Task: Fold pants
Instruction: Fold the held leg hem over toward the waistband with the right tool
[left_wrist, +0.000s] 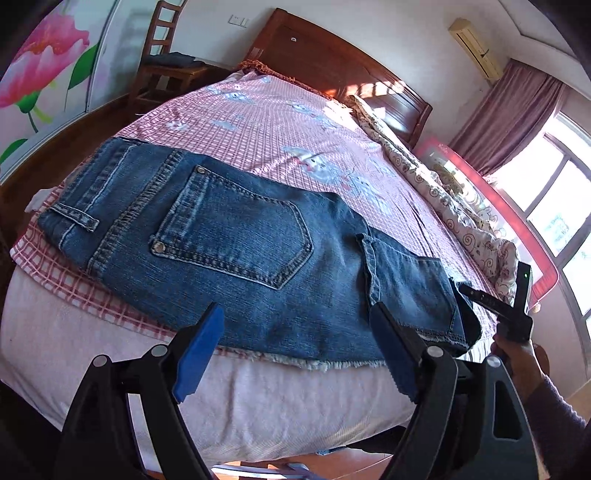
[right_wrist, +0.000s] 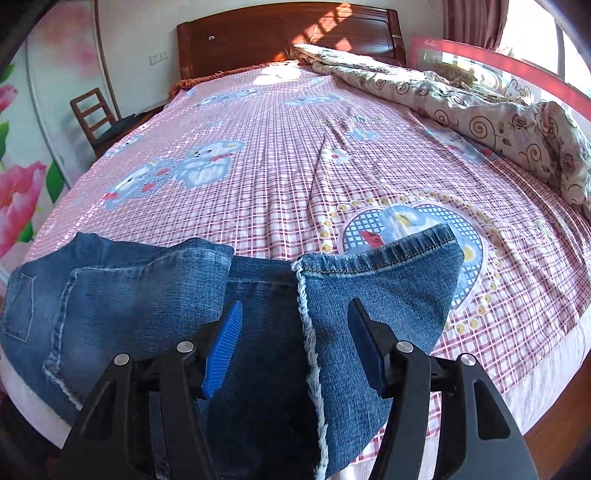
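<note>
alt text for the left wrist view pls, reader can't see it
Folded blue denim jeans lie back pocket up at the near edge of a bed covered by a pink checked sheet. The open left gripper hovers at their frayed hem; the right gripper sits at the jeans' right end.

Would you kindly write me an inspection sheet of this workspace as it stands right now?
Surface: bed under a pink checked sheet, wrinkled near the middle.
Job's things: blue jeans lying folded at the near edge, back pocket up; a frayed hem faces the right gripper.
Clutter: floral quilt bunched along the far side.
Grippers: left gripper open, above the jeans' edge; right gripper open over the denim.
Cables: nothing seen.
Surroundings: wooden headboard, chair, curtained window, air conditioner.
</note>
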